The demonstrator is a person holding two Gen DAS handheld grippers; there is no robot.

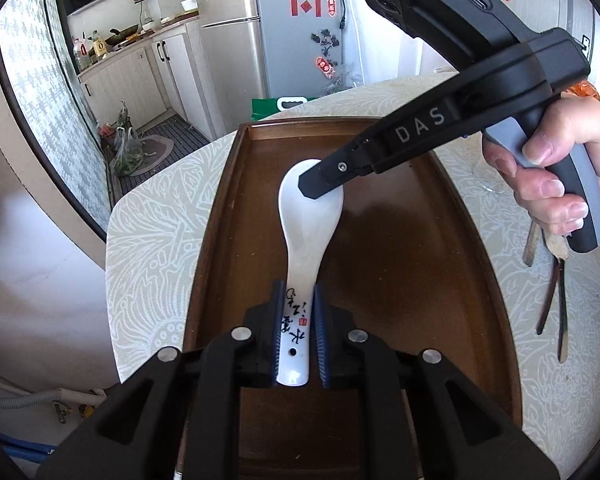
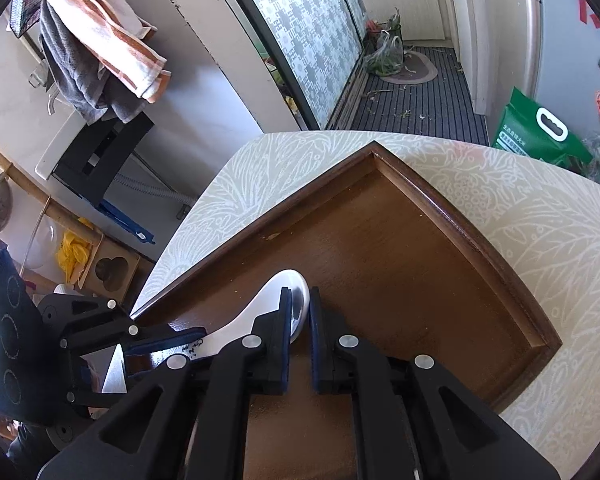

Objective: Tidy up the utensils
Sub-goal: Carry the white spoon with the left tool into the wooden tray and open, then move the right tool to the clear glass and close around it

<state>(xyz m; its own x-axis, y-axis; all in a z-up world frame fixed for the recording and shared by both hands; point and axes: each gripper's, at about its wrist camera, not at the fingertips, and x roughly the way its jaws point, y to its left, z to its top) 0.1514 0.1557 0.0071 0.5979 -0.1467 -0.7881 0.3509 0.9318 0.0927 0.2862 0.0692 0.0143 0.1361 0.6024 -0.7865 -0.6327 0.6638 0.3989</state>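
- White ceramic soup spoon (image 1: 306,240) with painted characters lies over the brown rectangular wooden tray (image 1: 440,280), bowl toward the tray's far end.
- The left gripper (image 1: 298,320) clamps the spoon's handle between its blue pads.
- The right gripper (image 2: 299,312) is pinched on the rim of the spoon's bowl.
- Right of the tray, dark utensils (image 1: 556,300) lie on the patterned tablecloth (image 1: 148,240).

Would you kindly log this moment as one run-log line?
left gripper: shut on spoon handle | right gripper: grips spoon bowl rim | spoon: over wooden tray
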